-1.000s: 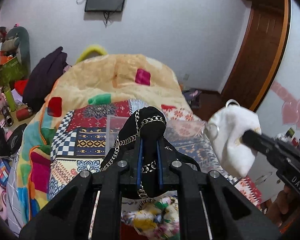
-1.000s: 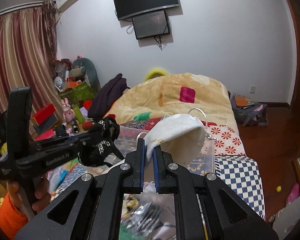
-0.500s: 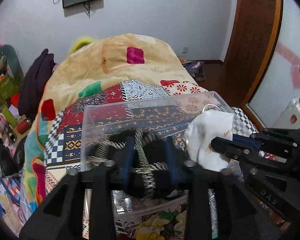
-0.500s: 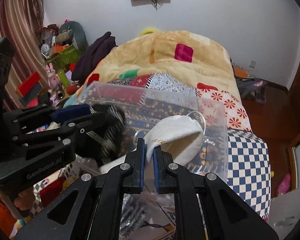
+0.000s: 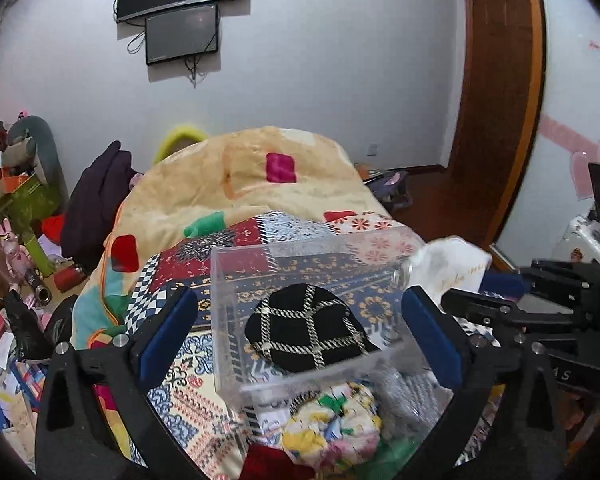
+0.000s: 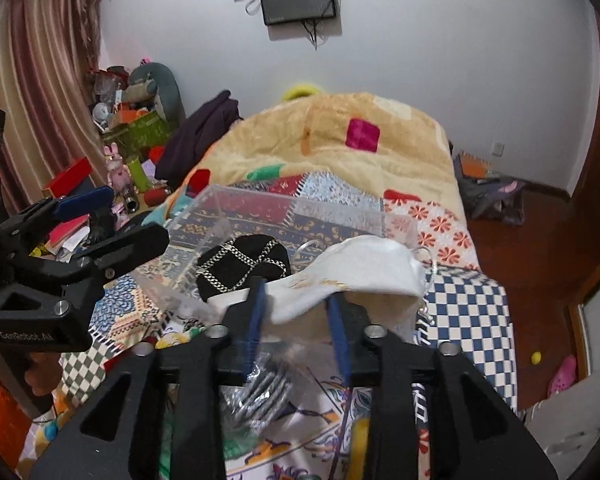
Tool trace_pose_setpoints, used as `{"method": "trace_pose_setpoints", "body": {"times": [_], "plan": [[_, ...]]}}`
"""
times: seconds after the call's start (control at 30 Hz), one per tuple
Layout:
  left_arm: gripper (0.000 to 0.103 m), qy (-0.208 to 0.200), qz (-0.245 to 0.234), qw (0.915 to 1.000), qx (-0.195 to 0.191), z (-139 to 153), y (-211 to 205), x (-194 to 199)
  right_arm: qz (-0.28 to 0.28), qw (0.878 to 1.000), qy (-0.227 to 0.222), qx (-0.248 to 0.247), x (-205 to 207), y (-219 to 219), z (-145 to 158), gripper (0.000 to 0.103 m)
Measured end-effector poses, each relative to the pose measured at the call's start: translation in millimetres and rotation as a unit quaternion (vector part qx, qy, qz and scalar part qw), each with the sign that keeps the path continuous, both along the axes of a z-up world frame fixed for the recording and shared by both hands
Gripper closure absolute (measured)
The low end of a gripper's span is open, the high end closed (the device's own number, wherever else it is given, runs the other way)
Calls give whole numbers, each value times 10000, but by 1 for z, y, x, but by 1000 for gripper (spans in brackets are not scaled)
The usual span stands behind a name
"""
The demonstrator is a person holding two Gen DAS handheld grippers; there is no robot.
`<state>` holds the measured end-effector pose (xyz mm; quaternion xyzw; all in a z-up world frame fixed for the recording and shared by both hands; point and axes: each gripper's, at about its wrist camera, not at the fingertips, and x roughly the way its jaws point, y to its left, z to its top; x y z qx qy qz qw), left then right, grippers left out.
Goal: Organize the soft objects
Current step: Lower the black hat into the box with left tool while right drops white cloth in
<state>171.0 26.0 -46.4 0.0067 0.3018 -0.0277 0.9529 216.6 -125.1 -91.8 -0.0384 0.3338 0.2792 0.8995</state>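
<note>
A clear plastic box [image 5: 236,280] stands on the patterned bed. A black cap with a chain grid [image 5: 308,332] lies inside it; it also shows in the right wrist view [image 6: 240,266]. My left gripper [image 5: 300,332] is wide open and empty, its pads on either side of the box. A white cap [image 6: 360,268] hangs over the box's right side, between the parted pads of my right gripper [image 6: 296,312]. The white cap also shows in the left wrist view [image 5: 456,264].
A floral cloth [image 5: 332,428] and a silver striped item [image 6: 260,396] lie in front of the box. A yellow quilt [image 5: 240,176] covers the far bed. Clutter [image 6: 132,128] fills the left floor and shelf. A wooden door [image 5: 496,100] stands at the right.
My left gripper has opened wide and let the black cap drop into the box, then pulled back. My right gripper's pads have parted around the white cap at the box.
</note>
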Motion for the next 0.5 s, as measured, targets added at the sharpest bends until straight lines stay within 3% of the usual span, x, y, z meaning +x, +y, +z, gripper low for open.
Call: {"method": "trace_pose_setpoints", "body": {"times": [0.2,0.33,0.5], "plan": [[0,2,39,10000,-56,1,-1,-26,18,9988,-494,25,-30,-8,16,32],[0,156,149,9998,-56,-11,4,-34,27,9978,-660,-86,-32,-3,19,31],[0,285,265,9991,-141,-28,17,-48,-39,9984,-540,-131,-26,-3,14,31]]}}
